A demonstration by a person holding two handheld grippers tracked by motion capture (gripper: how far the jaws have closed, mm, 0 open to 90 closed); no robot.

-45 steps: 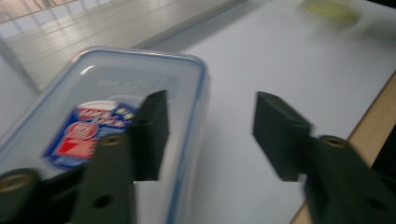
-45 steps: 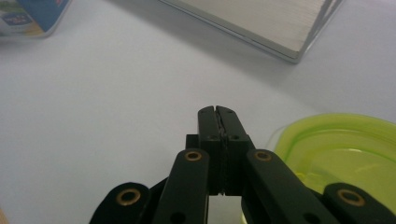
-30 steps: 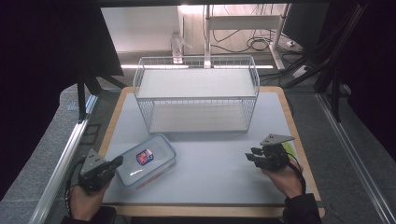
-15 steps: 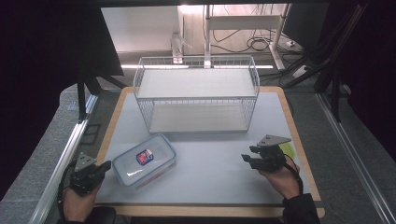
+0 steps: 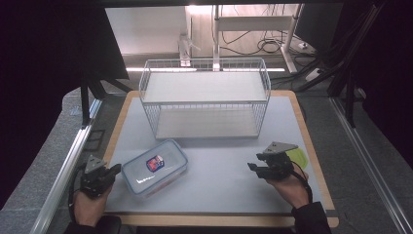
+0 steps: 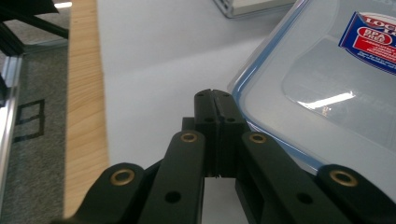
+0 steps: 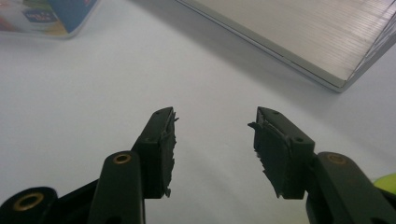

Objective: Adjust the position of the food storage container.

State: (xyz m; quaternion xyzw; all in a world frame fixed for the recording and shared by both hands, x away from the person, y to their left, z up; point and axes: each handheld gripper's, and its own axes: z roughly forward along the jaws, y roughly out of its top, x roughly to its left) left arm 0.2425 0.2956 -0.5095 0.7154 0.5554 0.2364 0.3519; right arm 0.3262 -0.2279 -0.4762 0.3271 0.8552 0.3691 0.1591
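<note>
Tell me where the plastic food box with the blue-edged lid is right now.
In the high view the plastic food box lies flat on the white mat's near left part, just right of the left gripper and in front of the wire basket.

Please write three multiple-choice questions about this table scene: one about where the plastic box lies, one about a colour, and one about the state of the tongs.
1. Where does the plastic box lie?
A. On the upper shelf of the wire rack
B. On the white mat, in front of the wire rack and near the left tongs
C. Beside the right tongs

2. What colour is the rim of the box lid?
A. Blue
B. Red
C. Black

3. How do the tongs stand?
A. Both shut
B. Left open, right shut
C. Left shut, right tongs open and empty

Answers:
1. B, the high view shows the box on the mat at the front left.
2. A, the left gripper view shows a blue edge around the clear lid.
3. C, the left jaws meet with nothing between them; the right jaws stand apart over bare mat.
</note>
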